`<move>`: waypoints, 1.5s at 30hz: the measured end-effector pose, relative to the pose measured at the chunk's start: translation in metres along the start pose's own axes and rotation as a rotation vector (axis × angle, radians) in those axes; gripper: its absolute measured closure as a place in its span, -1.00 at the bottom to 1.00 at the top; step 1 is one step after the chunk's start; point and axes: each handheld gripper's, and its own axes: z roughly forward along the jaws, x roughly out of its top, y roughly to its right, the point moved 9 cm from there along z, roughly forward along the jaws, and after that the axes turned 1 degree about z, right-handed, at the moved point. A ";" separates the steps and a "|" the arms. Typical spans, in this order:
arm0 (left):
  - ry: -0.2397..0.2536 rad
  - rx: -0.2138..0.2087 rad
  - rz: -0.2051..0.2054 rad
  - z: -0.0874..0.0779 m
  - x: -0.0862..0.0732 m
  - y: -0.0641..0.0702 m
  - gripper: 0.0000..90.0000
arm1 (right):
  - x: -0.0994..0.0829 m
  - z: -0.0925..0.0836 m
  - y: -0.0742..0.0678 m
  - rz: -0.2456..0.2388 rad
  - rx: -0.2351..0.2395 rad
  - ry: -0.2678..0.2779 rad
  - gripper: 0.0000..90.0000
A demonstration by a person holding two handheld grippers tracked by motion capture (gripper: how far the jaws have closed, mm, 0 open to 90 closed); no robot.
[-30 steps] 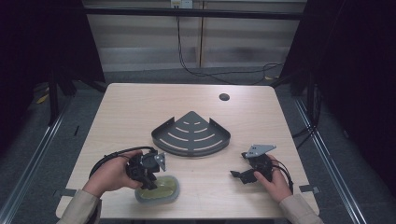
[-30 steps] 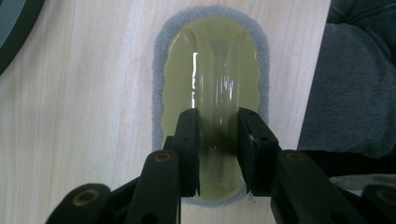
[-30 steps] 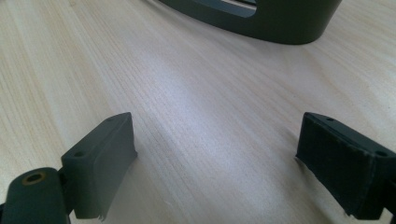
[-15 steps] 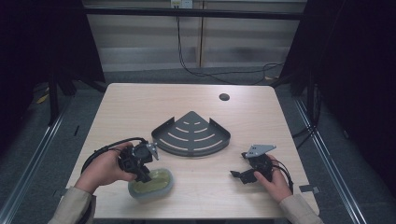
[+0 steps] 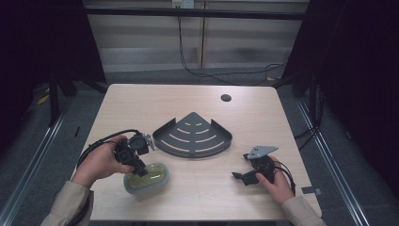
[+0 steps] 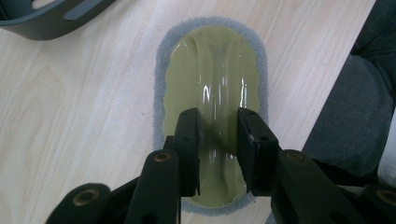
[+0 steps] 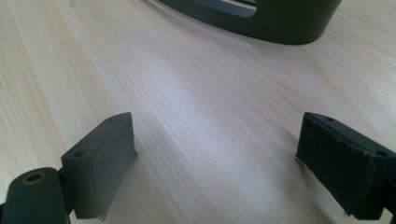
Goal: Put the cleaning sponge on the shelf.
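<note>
The pale wooden tabletop [image 5: 263,117] carries a dark grey fan-shaped metal rack [image 5: 193,135] at centre. At lower left, my left tool [image 6: 217,135] pinches the yellow-green oval sponge with a grey rim [image 5: 143,177]. At lower right, my right tool [image 7: 212,163] rests with jaws spread wide, holding nothing.

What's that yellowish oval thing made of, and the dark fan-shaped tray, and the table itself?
The oval pad looks like a glossy, see-through yellow-green plastic or gel top, streaked with highlights, over a fuzzy grey sponge or felt rim. The left tongs pinch its raised middle ridge. The tray seems matt dark grey metal or hard plastic, thin-walled with cut slots. The table shows pale wood grain, likely laminate.
</note>
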 end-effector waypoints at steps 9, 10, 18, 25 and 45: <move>0.016 0.008 -0.065 -0.010 0.001 -0.009 0.57 | 0.000 0.000 0.000 0.000 0.000 0.001 -0.76; 0.016 0.008 -0.065 -0.010 0.001 -0.009 0.57 | 0.000 0.000 0.000 0.000 0.000 0.001 -0.76; 0.010 0.014 -0.091 -0.016 0.004 -0.016 0.57 | 0.000 0.000 0.000 -0.001 0.000 0.001 -0.76; 0.028 0.016 -0.128 -0.022 0.009 -0.022 0.57 | 0.000 0.000 0.000 -0.001 0.000 0.001 -0.76; 0.034 0.033 -0.199 -0.037 0.023 -0.044 0.57 | 0.000 0.000 0.000 -0.002 -0.001 0.004 -0.76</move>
